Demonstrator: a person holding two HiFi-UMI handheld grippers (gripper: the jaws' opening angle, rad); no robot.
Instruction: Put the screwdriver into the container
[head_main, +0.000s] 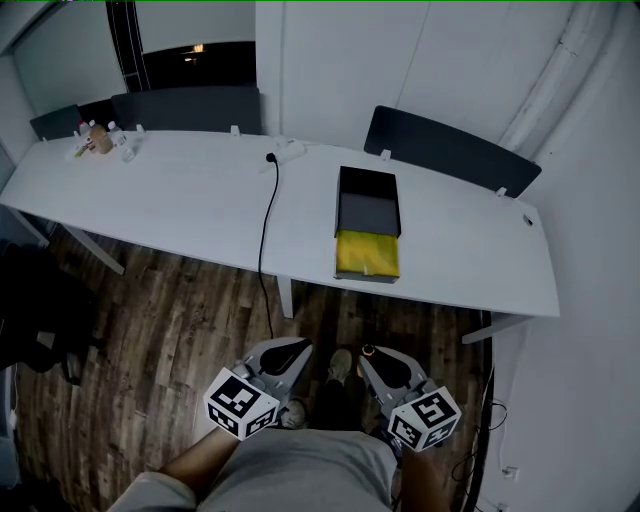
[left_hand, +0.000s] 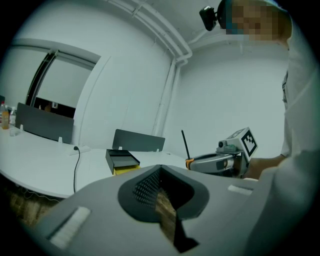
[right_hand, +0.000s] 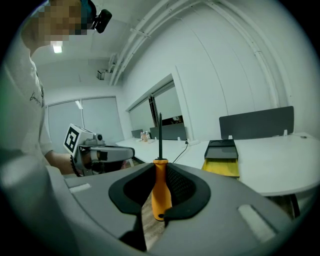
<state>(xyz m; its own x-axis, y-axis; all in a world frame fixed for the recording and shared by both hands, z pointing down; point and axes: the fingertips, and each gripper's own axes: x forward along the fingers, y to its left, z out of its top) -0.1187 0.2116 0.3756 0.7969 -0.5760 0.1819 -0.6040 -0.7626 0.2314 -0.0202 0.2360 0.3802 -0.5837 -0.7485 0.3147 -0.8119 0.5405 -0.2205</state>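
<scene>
A black open container (head_main: 367, 214) with a yellow front part lies on the white table (head_main: 180, 205); it also shows in the left gripper view (left_hand: 121, 161) and the right gripper view (right_hand: 221, 157). My right gripper (head_main: 372, 358) (right_hand: 161, 167) is shut on the screwdriver (right_hand: 161, 192), orange handle between the jaws and black shaft pointing out past them. Its shaft (left_hand: 185, 144) sticks up in the left gripper view. My left gripper (head_main: 293, 352) (left_hand: 160, 170) is shut with nothing in it. Both grippers hang low over the wood floor, well short of the table.
A black cable (head_main: 266, 235) runs from a power strip (head_main: 288, 150) over the table's front edge to the floor. Dark panels (head_main: 450, 150) stand behind the table. Small bottles (head_main: 100, 140) sit at its far left. The person's legs and shoes are below the grippers.
</scene>
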